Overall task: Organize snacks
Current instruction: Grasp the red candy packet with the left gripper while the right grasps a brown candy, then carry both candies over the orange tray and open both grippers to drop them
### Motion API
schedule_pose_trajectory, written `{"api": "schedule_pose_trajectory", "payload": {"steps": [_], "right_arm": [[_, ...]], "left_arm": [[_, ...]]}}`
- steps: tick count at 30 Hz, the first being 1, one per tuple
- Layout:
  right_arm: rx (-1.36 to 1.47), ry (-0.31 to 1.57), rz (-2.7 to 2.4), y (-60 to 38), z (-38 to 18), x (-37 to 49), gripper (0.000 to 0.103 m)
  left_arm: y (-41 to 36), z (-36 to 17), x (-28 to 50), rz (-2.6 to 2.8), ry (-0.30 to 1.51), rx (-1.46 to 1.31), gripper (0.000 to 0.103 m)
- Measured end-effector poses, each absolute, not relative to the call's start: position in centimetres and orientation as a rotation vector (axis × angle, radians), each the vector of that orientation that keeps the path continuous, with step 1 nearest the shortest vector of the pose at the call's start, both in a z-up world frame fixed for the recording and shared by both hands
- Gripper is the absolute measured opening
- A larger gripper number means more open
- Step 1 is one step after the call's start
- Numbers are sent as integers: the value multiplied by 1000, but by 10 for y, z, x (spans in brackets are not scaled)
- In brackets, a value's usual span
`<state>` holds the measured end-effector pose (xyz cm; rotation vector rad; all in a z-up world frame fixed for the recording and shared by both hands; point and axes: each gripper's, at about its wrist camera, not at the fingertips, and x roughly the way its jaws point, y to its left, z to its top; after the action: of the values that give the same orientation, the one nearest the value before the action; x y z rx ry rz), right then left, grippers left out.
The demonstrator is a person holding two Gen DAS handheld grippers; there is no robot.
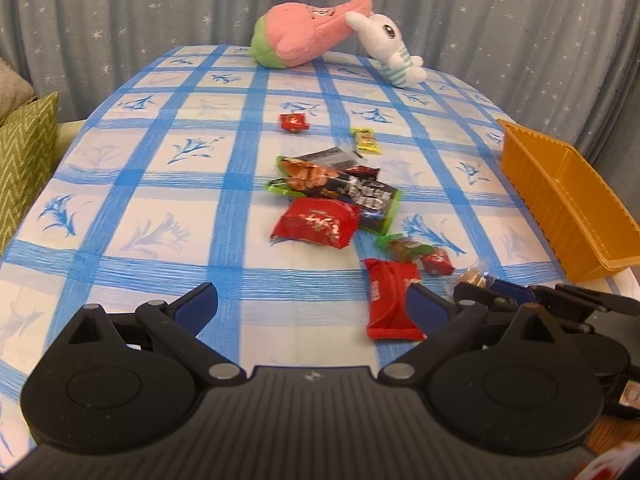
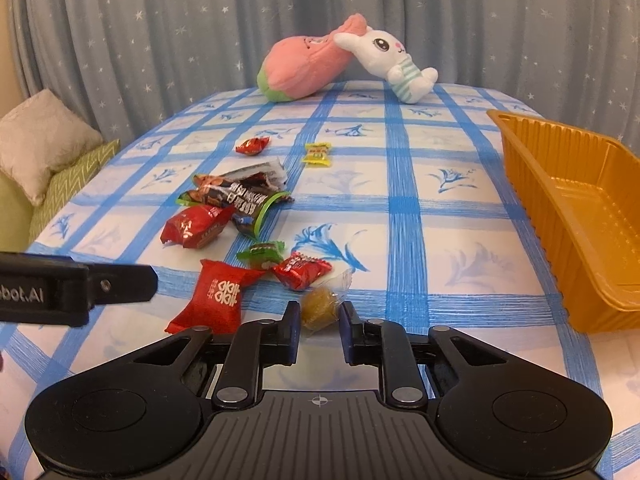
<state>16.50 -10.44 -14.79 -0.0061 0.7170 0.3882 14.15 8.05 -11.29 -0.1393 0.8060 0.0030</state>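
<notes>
Snacks (image 2: 208, 216) lie scattered across the checked worktop (image 2: 400, 200) beside an orange tray (image 2: 532, 184). The right gripper (image 2: 319, 320), partly open, straddles a clear-wrapped yellow candy (image 2: 318, 309) without squeezing. The left gripper (image 1: 312, 308) gapes wide, empty.

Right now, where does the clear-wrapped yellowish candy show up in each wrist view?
Left wrist: the clear-wrapped candy sits low right, partly hidden behind the right gripper.
Right wrist: it lies low centre, between the right gripper's parted fingers; contact is unclear.
Shared landmark: the orange tray at the right edge of both views, with the candy to its left.
</notes>
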Motion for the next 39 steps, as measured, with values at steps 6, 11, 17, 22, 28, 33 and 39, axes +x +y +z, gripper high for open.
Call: {"api": "schedule_pose_trajectory", "payload": {"steps": [6,11,17,22,28,33,39], "right_arm": [[3,663,326,-126,-132,162,21],[37,657,272,-150,-125,163,21],[50,653,260,-160,-123,162,21],[57,653,267,-161,-122,161,21],[67,648,269,-162,-120,161,21],[67,627,273,-163,-112,158,21],[70,593,260,-175,-99,152,21]], "left_arm": [[59,-112,148,-79,769,-97,92],[40,-116,155,-117,765,-59,78],[27,-128,161,-118,800,-38,56],[22,-136,164,-113,823,-12,38],[20,-138,164,-99,837,-3,28],[22,-132,160,-87,840,-13,26],[16,-113,149,-94,800,-8,25]]}}
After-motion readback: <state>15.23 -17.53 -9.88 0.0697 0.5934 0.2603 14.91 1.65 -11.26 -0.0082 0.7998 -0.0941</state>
